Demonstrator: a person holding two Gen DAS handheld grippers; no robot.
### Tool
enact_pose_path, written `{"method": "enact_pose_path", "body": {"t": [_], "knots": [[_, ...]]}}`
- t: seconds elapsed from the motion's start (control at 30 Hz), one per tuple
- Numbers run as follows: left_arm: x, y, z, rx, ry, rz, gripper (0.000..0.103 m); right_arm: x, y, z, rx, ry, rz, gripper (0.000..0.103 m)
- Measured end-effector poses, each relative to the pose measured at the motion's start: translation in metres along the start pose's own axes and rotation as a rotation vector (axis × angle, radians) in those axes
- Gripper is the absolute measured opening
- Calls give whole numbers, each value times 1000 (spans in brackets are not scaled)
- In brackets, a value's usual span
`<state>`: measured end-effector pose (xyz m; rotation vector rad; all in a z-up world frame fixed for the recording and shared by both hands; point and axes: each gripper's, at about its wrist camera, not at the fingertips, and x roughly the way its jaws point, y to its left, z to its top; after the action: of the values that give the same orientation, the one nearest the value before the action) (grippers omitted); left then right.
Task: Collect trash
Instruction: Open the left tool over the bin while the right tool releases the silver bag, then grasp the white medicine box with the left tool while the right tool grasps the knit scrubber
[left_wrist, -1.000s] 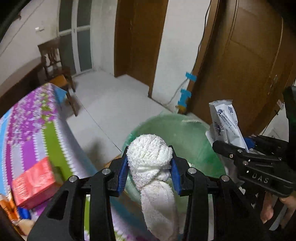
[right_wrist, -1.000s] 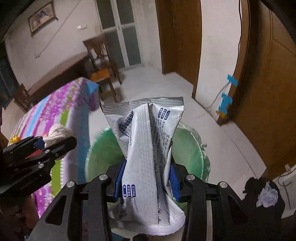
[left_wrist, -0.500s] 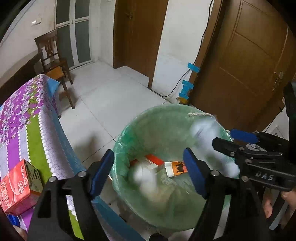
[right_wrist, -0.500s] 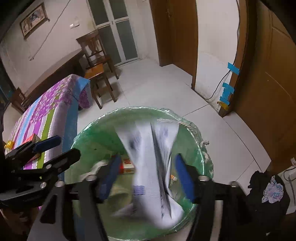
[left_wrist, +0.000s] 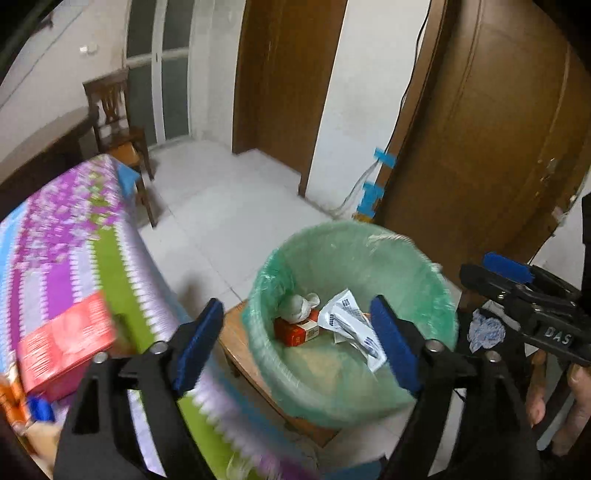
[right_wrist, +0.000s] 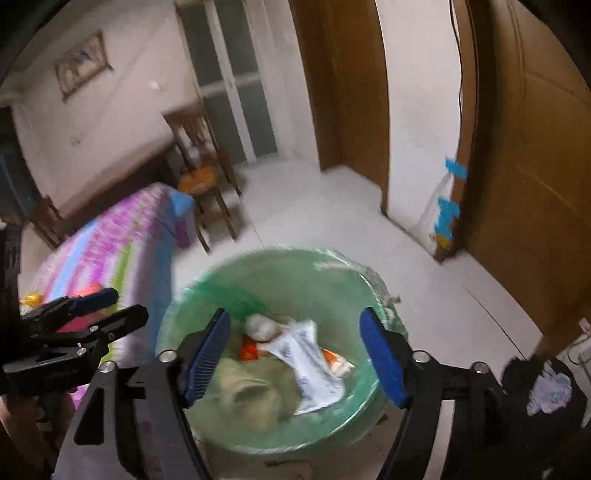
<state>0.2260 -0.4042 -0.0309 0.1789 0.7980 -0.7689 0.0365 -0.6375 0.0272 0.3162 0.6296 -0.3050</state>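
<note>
A bin lined with a green bag (left_wrist: 369, 258) (right_wrist: 295, 266) stands below both grippers. Inside lie a white cloth wad (left_wrist: 297, 306) (right_wrist: 260, 326), a white and blue wrapper (left_wrist: 351, 328) (right_wrist: 314, 365) and a red and orange carton (left_wrist: 295, 330) (right_wrist: 248, 349). My left gripper (left_wrist: 297, 347) is open and empty above the bin's near left side. My right gripper (right_wrist: 295, 354) is open and empty above the bin; it also shows in the left wrist view (left_wrist: 517, 280). The left gripper shows in the right wrist view (right_wrist: 92, 306).
A table with a purple, green and blue striped cloth (left_wrist: 74, 240) (right_wrist: 110, 243) holds a red box (left_wrist: 62, 343). The bin rests on a low wooden stool (left_wrist: 240, 343). A wooden chair (left_wrist: 118, 122), brown doors (left_wrist: 480, 129) and dark clothing (right_wrist: 543, 384) surround it.
Both grippers opened over the bin. The cloth wad fell from the left one and the wrapper from the right one; both now lie in the bin. The grippers have pulled back slightly.
</note>
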Motion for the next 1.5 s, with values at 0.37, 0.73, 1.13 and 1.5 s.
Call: {"method": "enact_pose_path", "body": {"t": [0.37, 0.73, 1.13, 1.5], "knots": [[-197, 88, -108, -1, -249, 146, 89, -87, 113, -82, -77, -129, 260, 90], [-223, 229, -191, -371, -169, 323, 89, -47, 233, -149, -258, 48, 367, 91], [-186, 240, -190, -354, -125, 401, 77, 18, 318, -150, -429, 182, 379, 91], [-195, 224, -201, -316, -107, 411, 58, 42, 340, -153, -473, 220, 357, 77]]}}
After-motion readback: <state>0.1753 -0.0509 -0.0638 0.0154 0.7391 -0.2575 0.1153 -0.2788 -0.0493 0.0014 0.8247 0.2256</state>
